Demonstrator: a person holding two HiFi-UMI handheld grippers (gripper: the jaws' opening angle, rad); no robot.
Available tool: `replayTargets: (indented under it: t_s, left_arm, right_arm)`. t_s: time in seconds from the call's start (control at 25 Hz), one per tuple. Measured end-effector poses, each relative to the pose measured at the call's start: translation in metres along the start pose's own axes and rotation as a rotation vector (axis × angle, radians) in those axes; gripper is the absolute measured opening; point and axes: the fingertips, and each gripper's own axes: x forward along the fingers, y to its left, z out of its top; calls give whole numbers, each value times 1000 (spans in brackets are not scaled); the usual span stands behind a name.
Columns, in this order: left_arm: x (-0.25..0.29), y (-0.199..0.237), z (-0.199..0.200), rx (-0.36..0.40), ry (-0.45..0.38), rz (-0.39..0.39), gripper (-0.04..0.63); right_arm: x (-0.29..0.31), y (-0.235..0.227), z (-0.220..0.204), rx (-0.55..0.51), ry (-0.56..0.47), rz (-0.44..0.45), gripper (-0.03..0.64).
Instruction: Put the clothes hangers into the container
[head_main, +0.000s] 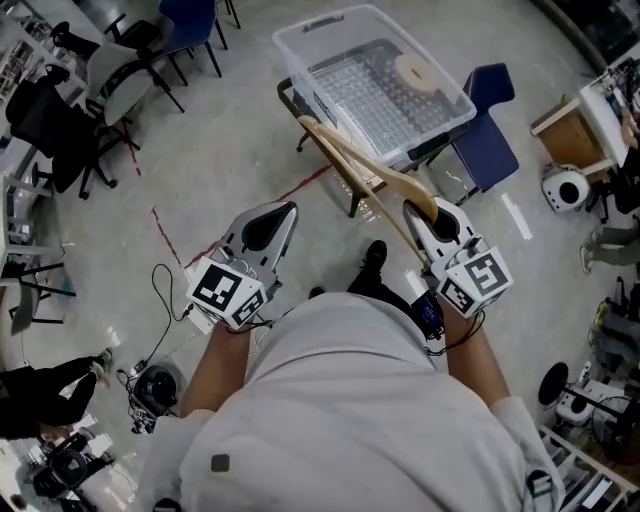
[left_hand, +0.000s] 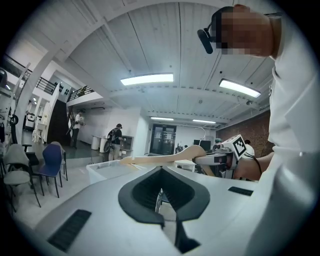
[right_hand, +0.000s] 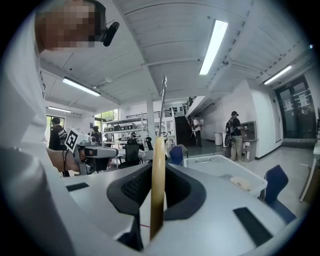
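A long wooden clothes hanger (head_main: 360, 170) slants up and left from my right gripper (head_main: 420, 208), which is shut on its lower end. In the right gripper view the hanger (right_hand: 158, 180) stands edge-on between the jaws, its metal hook (right_hand: 163, 100) pointing up. The hanger's far end reaches the near edge of a clear plastic container (head_main: 440, 120), which has a round wooden piece (head_main: 420, 72) inside. My left gripper (head_main: 285, 208) hangs lower left of the container, shut, with nothing seen in it. From the left gripper view the hanger (left_hand: 170, 159) crosses in front of the container (left_hand: 107, 167).
The container sits on a low stand beside a blue chair (head_main: 495, 150). A black shoe (head_main: 373, 258) is on the floor between the grippers. Office chairs (head_main: 130, 70) stand at the upper left; cables and a device (head_main: 155, 385) lie lower left. A white round machine (head_main: 567, 188) is at the right.
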Motion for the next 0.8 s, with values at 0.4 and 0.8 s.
replayTargets:
  t_s: [0.4, 0.8]
  left_arm:
    - [99, 20, 8, 4, 15, 74, 15]
    - [206, 21, 15, -3, 41, 151, 15]
  right_arm:
    - [38, -105, 8, 6, 16, 84, 63]
    - [53, -218, 15, 25, 36, 165, 63]
